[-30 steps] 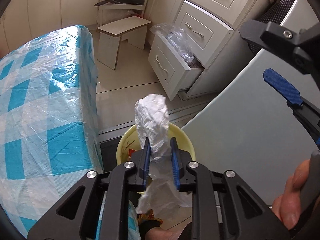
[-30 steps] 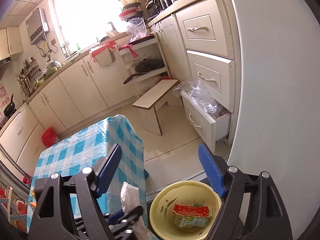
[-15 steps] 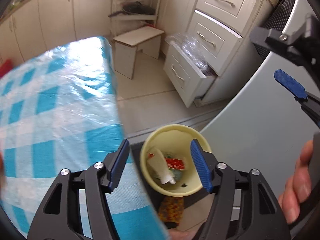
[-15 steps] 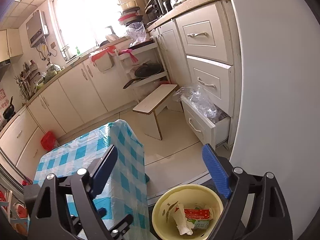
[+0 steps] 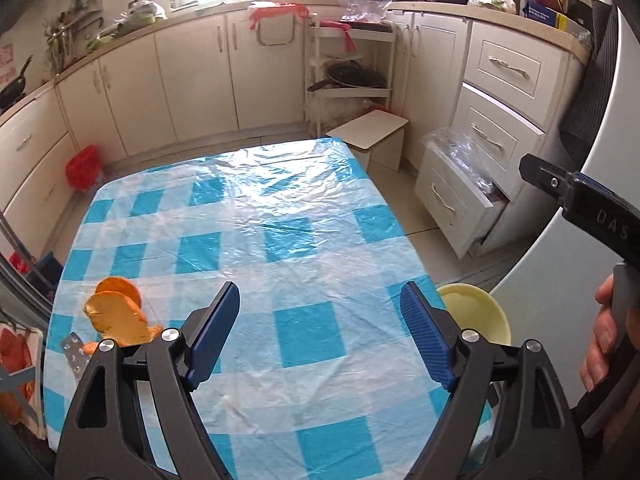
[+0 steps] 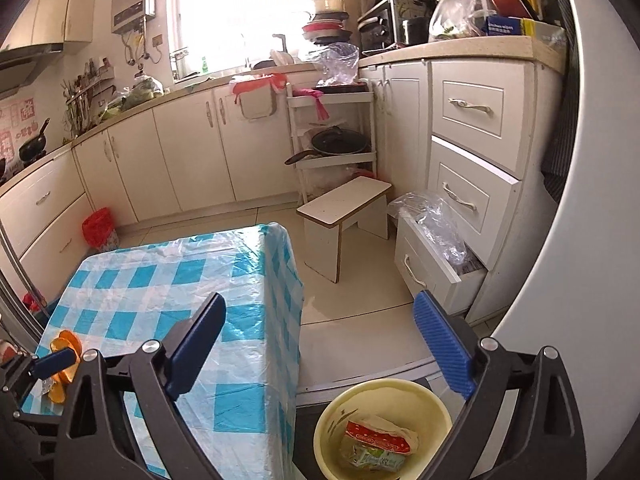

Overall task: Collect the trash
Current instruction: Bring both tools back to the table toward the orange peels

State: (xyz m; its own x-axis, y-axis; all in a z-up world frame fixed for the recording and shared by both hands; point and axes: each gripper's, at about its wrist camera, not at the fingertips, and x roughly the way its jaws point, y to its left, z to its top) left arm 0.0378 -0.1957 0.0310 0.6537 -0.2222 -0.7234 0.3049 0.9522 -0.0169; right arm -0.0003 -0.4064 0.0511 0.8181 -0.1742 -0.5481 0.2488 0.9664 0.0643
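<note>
Left gripper [image 5: 320,320] no longer clamps the crumpled tissue; its jaws are opening, empty, now over the blue-checked table [image 5: 248,216] instead of the bin. Orange peels [image 5: 116,312] lie at the table's left edge, long axis unclear. Right gripper [image 6: 320,336] jaws opening, empty, above the yellow bin [image 6: 328,432], which holds a red wrapper [image 6: 380,436] lying roughly left-right.

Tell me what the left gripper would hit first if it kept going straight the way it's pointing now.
Most likely the checked tablecloth on the table. The left gripper, fingers opening with nothing between them, angles down over its bare middle. The orange peels lie off to its left, out of that line. Depth is hard to judge.
</note>
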